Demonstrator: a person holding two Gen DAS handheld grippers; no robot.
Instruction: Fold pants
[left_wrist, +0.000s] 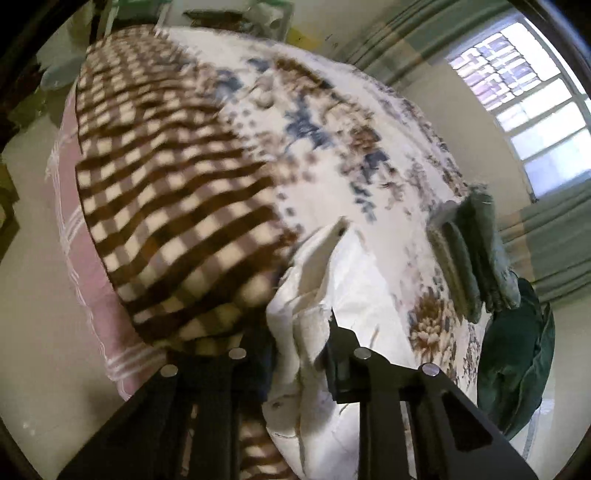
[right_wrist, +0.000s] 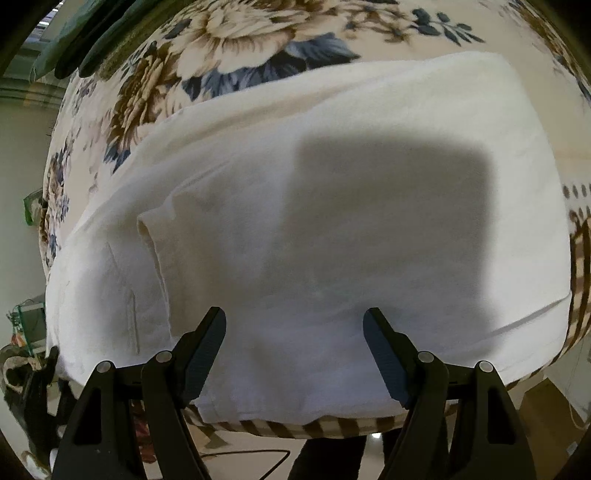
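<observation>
White pants (right_wrist: 332, 206) lie flat on the bed in the right wrist view, with a pocket seam at the left. My right gripper (right_wrist: 295, 325) is open and empty, hovering just above the near edge of the pants and casting a square shadow on them. In the left wrist view my left gripper (left_wrist: 295, 347) is shut on a bunched part of the white pants (left_wrist: 314, 280), which rises between the jaws above the bed. This view is motion-blurred.
The bed has a floral cover (left_wrist: 351, 129) and a brown checked blanket (left_wrist: 155, 177). Folded grey-green clothes (left_wrist: 469, 251) are stacked at the bed's right edge, with a dark green garment (left_wrist: 517, 350) hanging beside it. A window (left_wrist: 528, 92) and curtains stand beyond.
</observation>
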